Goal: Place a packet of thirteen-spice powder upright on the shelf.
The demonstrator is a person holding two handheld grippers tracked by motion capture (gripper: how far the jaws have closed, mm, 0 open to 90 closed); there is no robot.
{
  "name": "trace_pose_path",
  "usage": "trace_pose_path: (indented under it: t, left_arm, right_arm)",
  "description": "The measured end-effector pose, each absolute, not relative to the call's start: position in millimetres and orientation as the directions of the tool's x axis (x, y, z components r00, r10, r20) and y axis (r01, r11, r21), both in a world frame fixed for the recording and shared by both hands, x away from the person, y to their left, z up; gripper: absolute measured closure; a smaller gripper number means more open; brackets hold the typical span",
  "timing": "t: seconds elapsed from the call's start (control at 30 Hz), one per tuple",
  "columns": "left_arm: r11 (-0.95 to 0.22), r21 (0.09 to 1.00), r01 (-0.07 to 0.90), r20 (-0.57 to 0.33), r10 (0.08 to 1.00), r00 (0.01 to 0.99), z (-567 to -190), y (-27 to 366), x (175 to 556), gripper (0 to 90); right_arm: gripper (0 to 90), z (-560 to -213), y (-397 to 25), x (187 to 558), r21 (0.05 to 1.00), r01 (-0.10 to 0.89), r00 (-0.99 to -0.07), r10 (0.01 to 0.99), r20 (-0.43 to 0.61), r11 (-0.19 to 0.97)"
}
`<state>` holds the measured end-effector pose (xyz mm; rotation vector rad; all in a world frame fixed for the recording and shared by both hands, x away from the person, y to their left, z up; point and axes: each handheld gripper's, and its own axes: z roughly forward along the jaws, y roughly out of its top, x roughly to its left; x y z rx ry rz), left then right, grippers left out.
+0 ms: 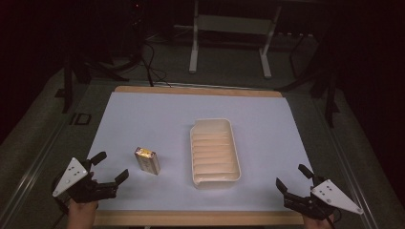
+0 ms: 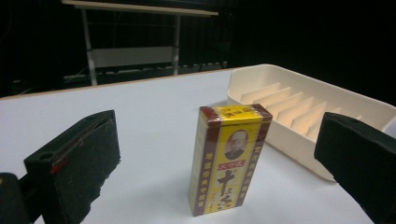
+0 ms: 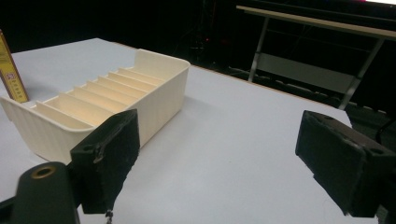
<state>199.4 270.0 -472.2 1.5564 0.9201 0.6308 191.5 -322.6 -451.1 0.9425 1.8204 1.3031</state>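
left to right across the tabletop [image 1: 143,114]: the left hand-held gripper [image 1: 109,168] is held at the near left corner with its jaws spread wide and nothing between them. just ahead of it a yellow and dark red carton [image 1: 147,160] stands upright on its short end, free of any grip; in the left gripper view the carton [image 2: 227,158] is framed between the two black pads [image 2: 79,158] but is not touched by either. to the carton's right, near but apart, a cream divided tray [image 1: 214,150] lies lengthwise, its slots empty. at the near right corner the right hand-held gripper [image 1: 293,179] is held fully open and empty, well apart from the tray [image 3: 154,88].

the step in hand is judged to be the grasp of the carton by the left gripper. it is best done if the jaws are advanced level until the carton's broad faces are squarely between the pads, then closed gently about mid-height, so that the tall, narrow carton is neither tipped nor crushed.
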Motion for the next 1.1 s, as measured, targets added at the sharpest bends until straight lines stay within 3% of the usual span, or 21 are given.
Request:
trace_pose_path:
  t: [0.6, 0.8, 1.1]
  left_arm:
    - [-0.084, 0.961, 0.263, -0.103, 0.775, 0.623, -470, 264, 205, 0.2]
    - [-0.143, 0.948, 0.286, -0.103, 0.712, 0.695, -469, 268, 214, 0.2]
    - [-0.343, 0.899, 0.272, -0.039, 0.557, 0.830, -465, 272, 222, 0.3]
  right_arm:
    - [13.8, -452, -322, 192, 0.961, 0.164, -0.510, 0.853, -0.112, 0.224]
    - [13.8, -452, -321, 193, 0.959, 0.167, -0.513, 0.851, -0.115, 0.230]
    - [13.8, -453, -320, 193, 0.957, 0.171, -0.518, 0.848, -0.116, 0.235]
